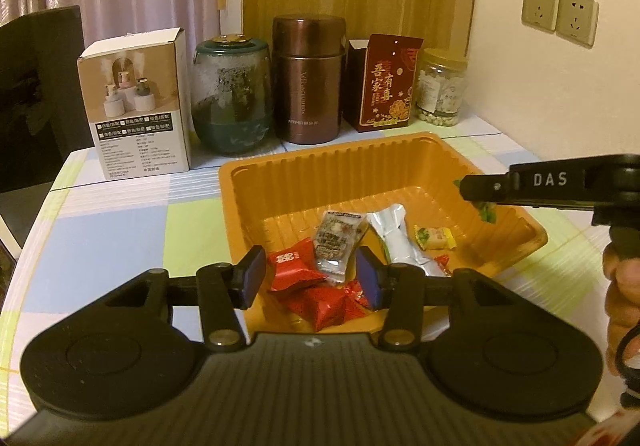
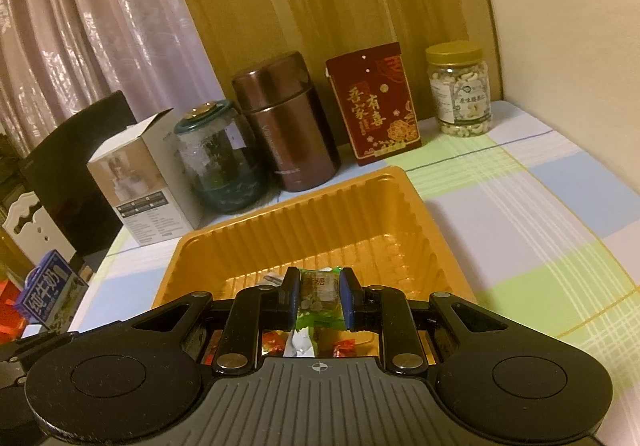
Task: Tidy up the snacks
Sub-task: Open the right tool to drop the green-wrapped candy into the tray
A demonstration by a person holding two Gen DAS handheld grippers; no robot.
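a checked table (image 1: 120, 230) holds an orange ribbed plastic tray (image 1: 360, 166), open-topped with fluted walls. inside it lie a crinkled silver packet (image 1: 394, 242), glossy red packets (image 1: 294, 270), a clear printed sachet (image 1: 338, 242) and a small yellow sweet (image 1: 434, 238). the left gripper (image 1: 310, 278) hangs over the tray's near edge, fingers apart, nothing between them. the right gripper (image 2: 320, 304) is clamped on a green-wrapped candy (image 2: 319, 302) above the tray.
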